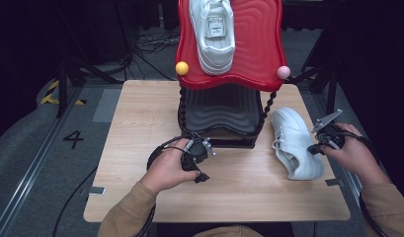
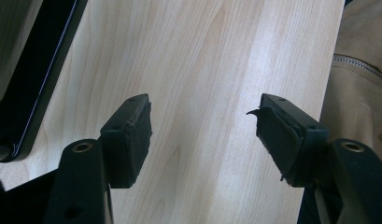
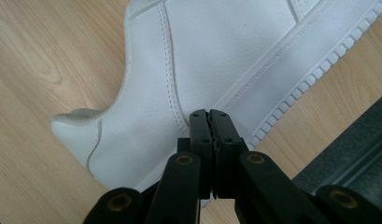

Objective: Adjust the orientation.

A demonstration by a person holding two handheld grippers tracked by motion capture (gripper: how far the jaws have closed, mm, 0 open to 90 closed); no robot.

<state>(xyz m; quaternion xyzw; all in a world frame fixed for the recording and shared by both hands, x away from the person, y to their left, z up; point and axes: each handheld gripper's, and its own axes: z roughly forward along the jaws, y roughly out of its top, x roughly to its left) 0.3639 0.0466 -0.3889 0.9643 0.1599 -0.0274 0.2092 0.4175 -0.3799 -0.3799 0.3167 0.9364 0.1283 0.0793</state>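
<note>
Right tongs point(image 3: 211, 116) clenched empty, hiding sneaker point(image 3: 202, 60) side; left tongs point(image 2: 202, 135) released.

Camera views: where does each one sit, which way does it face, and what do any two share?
High view: above the person's side, facing forward and down on the table, red rack, both hands.
Left gripper view: on the left gripper, looking down at bare tabletop; jaws apart, sleeve at right.
Right gripper view: on the right gripper, jaws together over the white shoe.
Shared: high and right gripper views both show that shoe.
</note>
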